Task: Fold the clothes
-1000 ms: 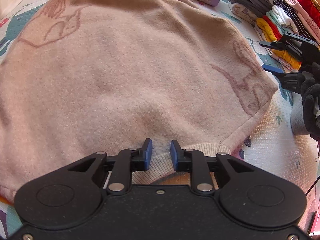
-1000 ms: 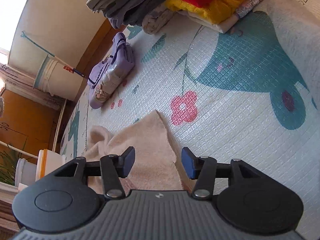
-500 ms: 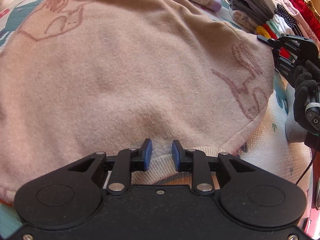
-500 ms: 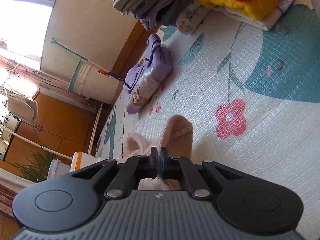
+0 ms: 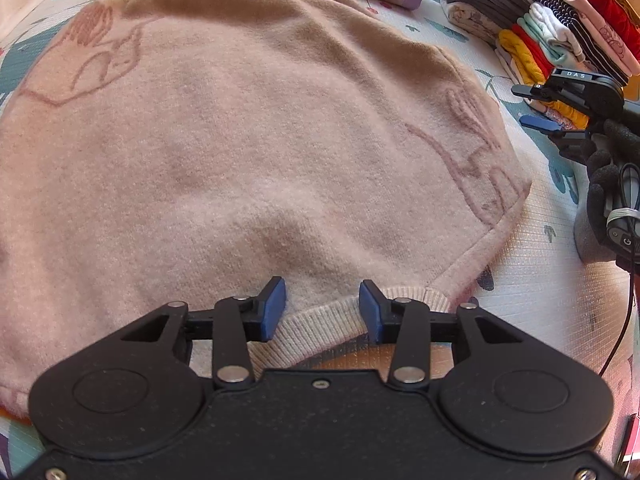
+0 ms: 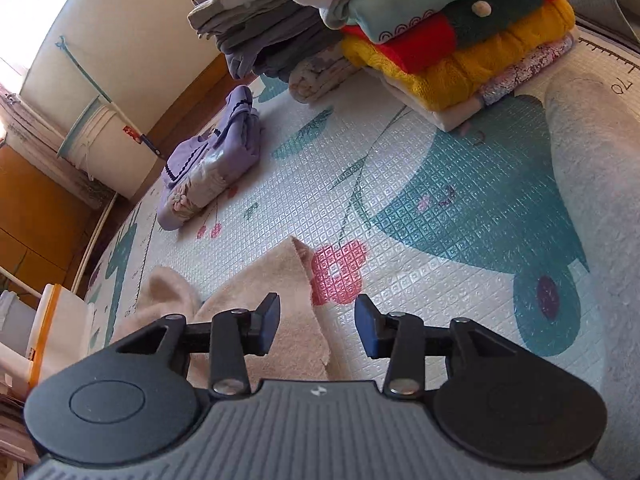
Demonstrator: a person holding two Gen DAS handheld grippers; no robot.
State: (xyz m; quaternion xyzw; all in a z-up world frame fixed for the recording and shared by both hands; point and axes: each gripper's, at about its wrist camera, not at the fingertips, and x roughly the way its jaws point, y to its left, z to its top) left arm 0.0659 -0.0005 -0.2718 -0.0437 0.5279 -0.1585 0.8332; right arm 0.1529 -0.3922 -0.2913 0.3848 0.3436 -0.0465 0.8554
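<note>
A pale pink fleecy sweater [image 5: 256,152] lies spread flat on the patterned foam play mat [image 6: 440,216]. The left gripper [image 5: 322,309] sits over its ribbed hem with jaws apart, holding nothing. The right gripper [image 6: 317,322] hangs jaws apart above the sweater's edge and the mat. A folded lilac garment [image 6: 208,164] and stacks of folded clothes [image 6: 400,28] lie beyond.

The left wrist camera is looking low and close across the pink sweater [image 5: 260,152] toward the play mat's [image 5: 532,280] far edge. The right wrist camera is hovering near the mat, facing the folded stacks [image 6: 440,40]; both views share the sweater's corner, the stacks and the purple bundle [image 6: 208,164].
</note>
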